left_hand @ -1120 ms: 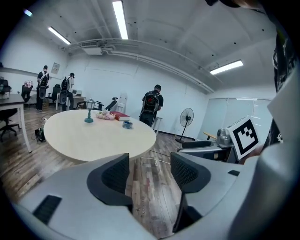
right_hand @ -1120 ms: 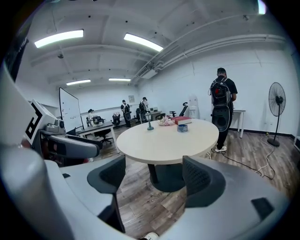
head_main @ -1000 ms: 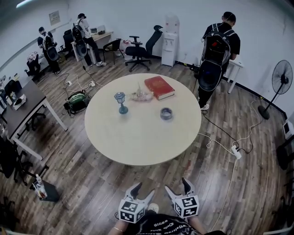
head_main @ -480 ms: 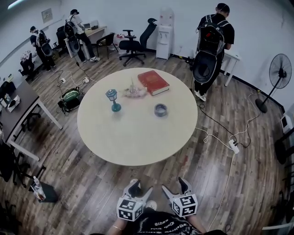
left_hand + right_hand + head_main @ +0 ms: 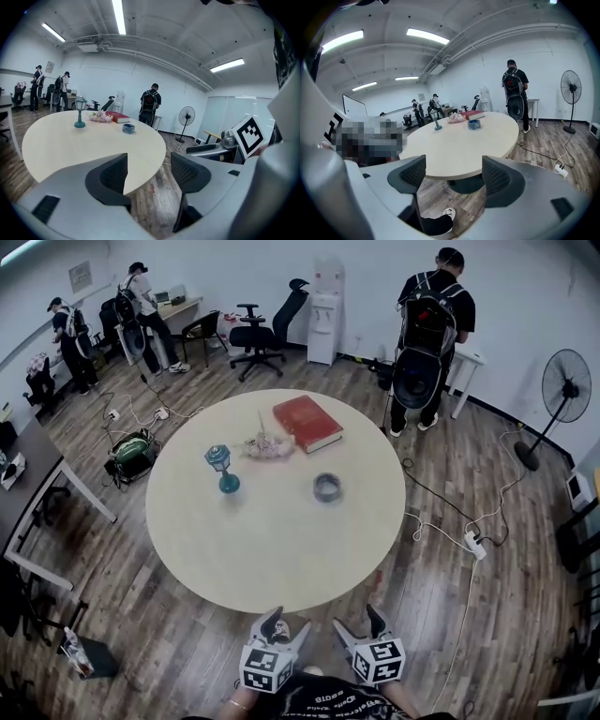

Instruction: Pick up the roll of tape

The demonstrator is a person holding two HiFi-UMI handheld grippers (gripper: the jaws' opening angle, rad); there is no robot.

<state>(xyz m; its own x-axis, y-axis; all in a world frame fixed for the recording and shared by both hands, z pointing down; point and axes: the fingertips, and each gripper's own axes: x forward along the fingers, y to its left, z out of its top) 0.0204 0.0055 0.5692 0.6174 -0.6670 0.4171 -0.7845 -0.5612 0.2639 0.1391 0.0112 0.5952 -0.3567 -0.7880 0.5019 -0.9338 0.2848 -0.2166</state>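
The roll of tape [image 5: 327, 487] is a small grey-blue ring lying flat on the round cream table [image 5: 281, 549], right of centre; it also shows as the tape [image 5: 128, 128] and the tape [image 5: 474, 124] in the gripper views. My left gripper [image 5: 285, 626] and right gripper [image 5: 355, 624] hang over the wooden floor just short of the table's near edge, far from the tape. Both are open with nothing between their jaws, as the left gripper [image 5: 149, 172] and right gripper [image 5: 453, 174] show in their own views.
On the table stand a teal lantern [image 5: 221, 469], a small bunch of flowers [image 5: 265, 445] and a red book [image 5: 307, 423]. A person with a backpack [image 5: 427, 338] stands beyond the table. A standing fan [image 5: 566, 390], floor cables [image 5: 441, 531] and office chairs [image 5: 258, 334] surround it.
The table has come nearer and lower in the head view as I move towards it. Both grippers stay open at the bottom of the view.
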